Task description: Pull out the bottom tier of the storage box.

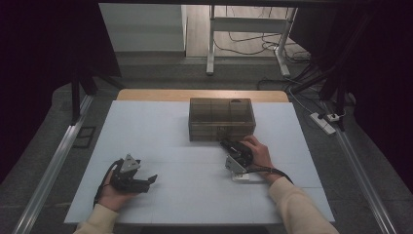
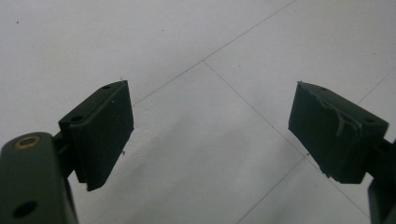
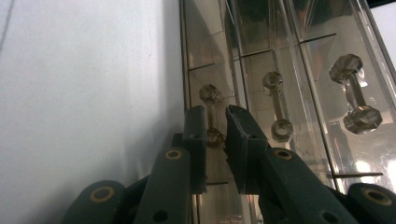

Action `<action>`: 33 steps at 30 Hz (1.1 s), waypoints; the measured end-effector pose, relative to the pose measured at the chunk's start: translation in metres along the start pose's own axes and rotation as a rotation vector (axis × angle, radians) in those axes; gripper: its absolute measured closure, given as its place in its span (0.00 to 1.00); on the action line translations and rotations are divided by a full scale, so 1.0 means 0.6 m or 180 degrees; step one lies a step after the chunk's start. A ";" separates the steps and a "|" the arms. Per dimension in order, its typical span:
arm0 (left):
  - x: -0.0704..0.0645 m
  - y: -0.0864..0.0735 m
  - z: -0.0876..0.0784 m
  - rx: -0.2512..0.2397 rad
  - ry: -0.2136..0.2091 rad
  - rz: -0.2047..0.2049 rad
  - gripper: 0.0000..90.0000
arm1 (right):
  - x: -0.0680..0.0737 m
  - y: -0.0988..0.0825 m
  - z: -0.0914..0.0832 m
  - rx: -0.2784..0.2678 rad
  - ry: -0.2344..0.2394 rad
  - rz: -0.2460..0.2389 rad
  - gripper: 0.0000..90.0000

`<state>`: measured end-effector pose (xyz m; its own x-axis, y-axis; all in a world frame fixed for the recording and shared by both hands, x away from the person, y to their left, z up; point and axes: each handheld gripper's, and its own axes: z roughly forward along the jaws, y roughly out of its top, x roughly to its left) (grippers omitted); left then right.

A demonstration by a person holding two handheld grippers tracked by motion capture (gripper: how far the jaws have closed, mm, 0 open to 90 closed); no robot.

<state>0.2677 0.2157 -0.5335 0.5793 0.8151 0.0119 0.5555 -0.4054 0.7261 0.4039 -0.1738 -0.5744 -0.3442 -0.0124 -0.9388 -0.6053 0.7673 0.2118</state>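
1. Dark curtains close in your work area on both sides, and beyond the far edge lie a grey floor, loose cables and a power strip.
2. Your white table shows thin seam lines across its top.
3. At the middle of the far half stands the smoky, see-through drawer box. You can look through its tinted walls to the dividers inside, and its front faces you.
4. Three drawer fronts show in the right gripper view, each with a clear dumbbell-shaped handle with faceted knobs at both ends.
5. Your left gripper rests low on the near left of the table, well apart from the box. Its jaws stand wide apart with nothing but bare table between them.
6. Your right gripper is at the front of the box, jaws drawn narrow around the bar of the nearest handle. Whether the pads press on it, you cannot tell.
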 end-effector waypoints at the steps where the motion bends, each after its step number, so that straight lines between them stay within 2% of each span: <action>1: 0.000 0.000 0.000 0.0005 0.0000 0.0002 0.16 | 0.001 0.000 0.000 -0.0013 -0.0001 0.0003 0.85; 10: 0.000 0.000 -0.001 -0.0007 0.0003 -0.0002 0.16 | 0.001 -0.003 -0.001 -0.0018 -0.0018 -0.0082 0.86; 33: 0.001 -0.001 -0.002 -0.0009 0.0040 -0.0018 0.16 | 0.004 -0.001 -0.001 -0.0066 -0.0057 -0.0107 0.87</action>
<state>0.2673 0.2170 -0.5333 0.5686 0.8224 0.0163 0.5571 -0.3996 0.7280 0.4032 -0.1747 -0.5767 -0.3106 -0.0264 -0.9502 -0.6311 0.7532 0.1853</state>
